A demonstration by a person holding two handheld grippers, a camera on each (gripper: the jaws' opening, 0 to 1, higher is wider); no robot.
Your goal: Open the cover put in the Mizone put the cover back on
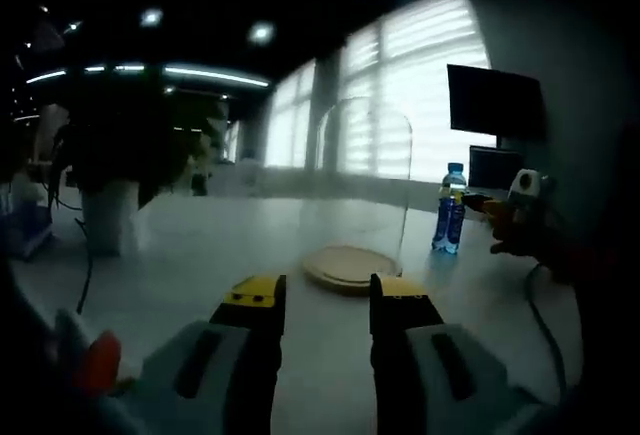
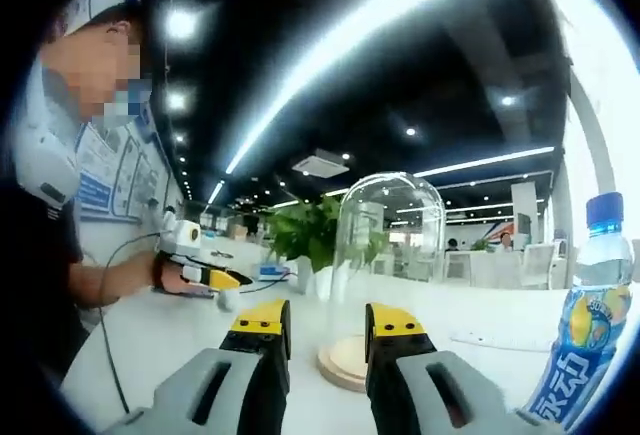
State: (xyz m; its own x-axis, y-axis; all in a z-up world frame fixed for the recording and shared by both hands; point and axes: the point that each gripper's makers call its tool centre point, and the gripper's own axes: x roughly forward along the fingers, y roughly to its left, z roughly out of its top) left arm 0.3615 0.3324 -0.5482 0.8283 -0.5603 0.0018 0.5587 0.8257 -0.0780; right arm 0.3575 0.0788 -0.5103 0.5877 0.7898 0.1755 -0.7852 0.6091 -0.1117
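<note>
A clear glass dome cover stands on a round wooden base in the middle of the white table. Just right of it stands a Mizone bottle with a blue cap and blue label. My left gripper is open and empty, short of the base. My right gripper comes in from the right, close beside the bottle. In the right gripper view the dome and base sit straight ahead of my open right gripper, and the bottle rises at the right edge. The left gripper hovers at the left.
A potted plant stands on the table to the left, also visible behind the dome as a plant. A cable trails along the right. A dark monitor is at the back right. A person stands at the left.
</note>
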